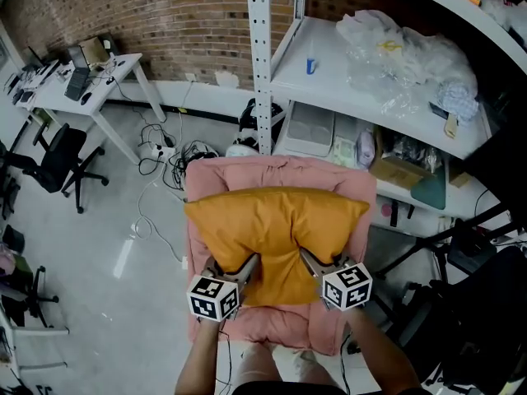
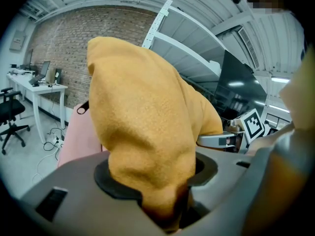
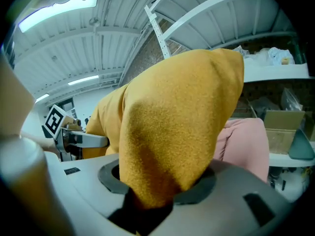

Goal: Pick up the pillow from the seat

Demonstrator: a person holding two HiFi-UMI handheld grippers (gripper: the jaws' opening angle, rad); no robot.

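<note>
I had the left hand-held gripper [image 1: 249, 263] clenched on the pillow [image 1: 276, 225] at 7 o'clock. The right hand-held gripper [image 1: 307, 258] gripped it at 5 o'clock, over the pink seat [image 1: 329, 179].

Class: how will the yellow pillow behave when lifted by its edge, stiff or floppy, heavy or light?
Probably floppy: the pillow bunches where the left gripper and right gripper pinch it. Likely light, as two edge pinches hold it. Its fuzzy fabric should resist slipping.

Mustard-yellow pillow [image 1: 276, 233], pink seat [image 1: 329, 175], red-brown brick wall [image 1: 165, 15], white shelf [image 1: 329, 89].
</note>
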